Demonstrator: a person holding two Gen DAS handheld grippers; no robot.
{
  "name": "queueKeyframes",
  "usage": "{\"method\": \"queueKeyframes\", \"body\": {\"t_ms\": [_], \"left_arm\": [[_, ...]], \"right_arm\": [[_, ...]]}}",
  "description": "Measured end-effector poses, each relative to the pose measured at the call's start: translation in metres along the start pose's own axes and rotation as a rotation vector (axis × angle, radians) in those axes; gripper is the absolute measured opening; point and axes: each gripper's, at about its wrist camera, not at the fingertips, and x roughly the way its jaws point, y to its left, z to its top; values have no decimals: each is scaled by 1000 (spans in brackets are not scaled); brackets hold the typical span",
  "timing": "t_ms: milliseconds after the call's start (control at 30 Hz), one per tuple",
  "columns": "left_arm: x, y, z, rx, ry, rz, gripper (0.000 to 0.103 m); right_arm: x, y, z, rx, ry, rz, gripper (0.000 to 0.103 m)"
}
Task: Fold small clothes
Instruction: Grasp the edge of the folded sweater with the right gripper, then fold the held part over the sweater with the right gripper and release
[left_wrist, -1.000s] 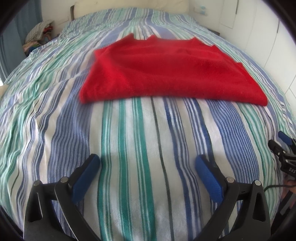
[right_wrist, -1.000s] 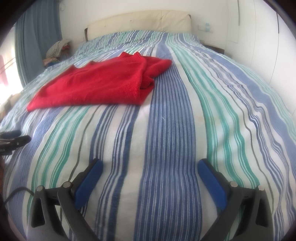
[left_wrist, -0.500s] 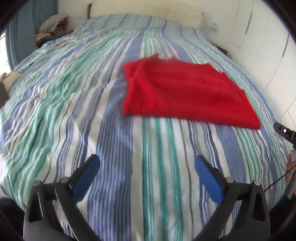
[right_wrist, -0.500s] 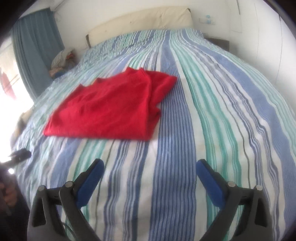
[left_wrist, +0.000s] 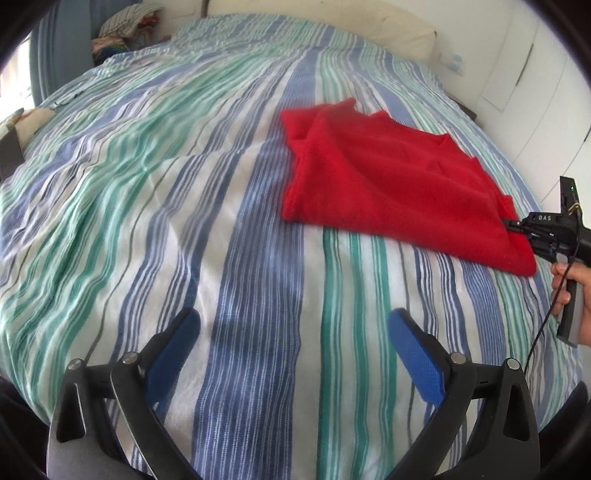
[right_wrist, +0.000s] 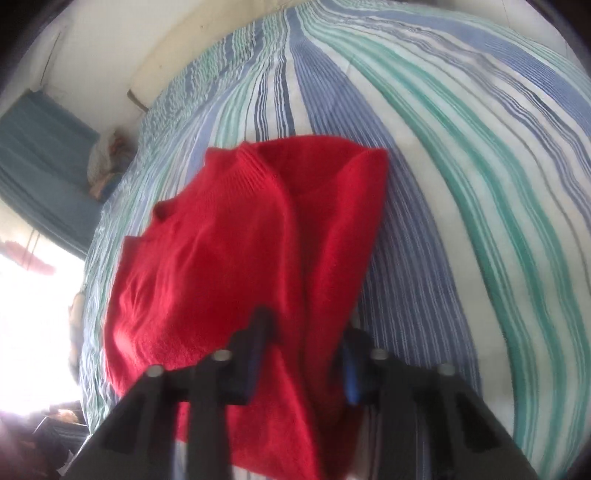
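A red knitted sweater (left_wrist: 388, 177) lies folded on the striped bedspread (left_wrist: 147, 184), right of the middle in the left wrist view. My left gripper (left_wrist: 295, 339) hovers open over bare bedspread, well short of the sweater, with nothing between its blue pads. My right gripper (right_wrist: 303, 343) is at the sweater's (right_wrist: 221, 258) near edge. Its jaws are closing, with a bunch of red fabric pinched between them. At the right edge of the left wrist view, that gripper's tip (left_wrist: 517, 225) sits on the sweater's right corner, held by a hand (left_wrist: 572, 291).
A pile of clothes (left_wrist: 125, 29) sits beyond the bed's far left corner by a blue curtain (right_wrist: 37, 147). A cream headboard (left_wrist: 369, 22) closes the far end. White cupboard doors (left_wrist: 535, 92) run along the right side. Wide bedspread lies left of the sweater.
My right gripper swung in to the sweater's near edge, rolled, and drew its jaws together on the fabric. In the left view the sweater has slid to the right; the left gripper stays open.
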Motion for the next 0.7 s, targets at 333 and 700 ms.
{"method": "queueKeyframes", "body": {"t_ms": [333, 700], "left_arm": [[-17, 40, 24, -98, -106, 104, 101], [-17, 89, 23, -252, -96, 153, 101]], "right_arm": [[-36, 155, 26, -223, -42, 154, 10], [108, 278, -17, -308, 234, 328, 44]]}}
